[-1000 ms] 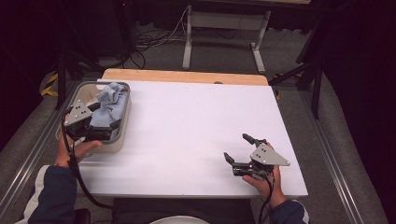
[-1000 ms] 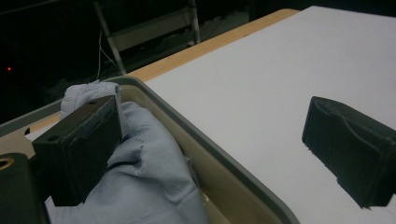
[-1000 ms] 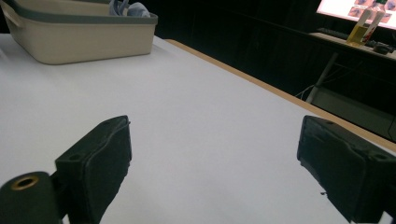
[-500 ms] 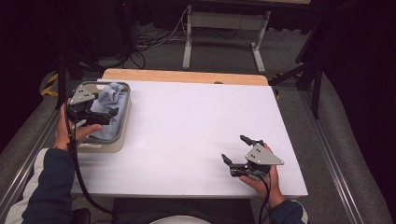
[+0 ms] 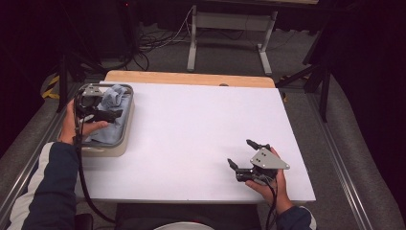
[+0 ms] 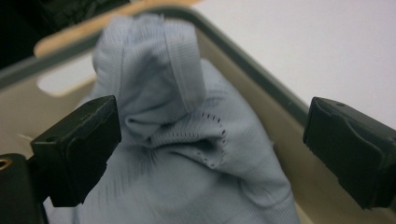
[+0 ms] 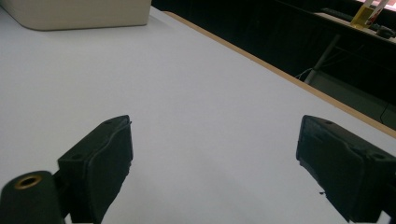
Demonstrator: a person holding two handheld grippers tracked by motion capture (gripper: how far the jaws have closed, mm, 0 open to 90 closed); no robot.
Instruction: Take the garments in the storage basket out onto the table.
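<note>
A crumpled light blue cloth (image 5: 111, 100) (image 6: 177, 126) lies in a beige tray with a grey rim (image 5: 106, 149) at the table's left edge. My left gripper (image 5: 112, 115) (image 6: 210, 144) hangs over the tray, open, its jaws on either side of a raised fold of the cloth without pinching it. My right gripper (image 5: 242, 154) (image 7: 215, 168) rests low over the white table (image 5: 191, 124) near the front right, open, with nothing between its jaws.
The tray's beige wall (image 7: 79, 14) shows far off in the right gripper view. A wooden strip (image 5: 191, 78) runs along the table's far edge. Beyond it stand a metal frame (image 5: 230, 28) and cables on the floor.
My left gripper has moved forward over the tray toward its far end, onto the cloth. The right gripper has shifted only slightly.
</note>
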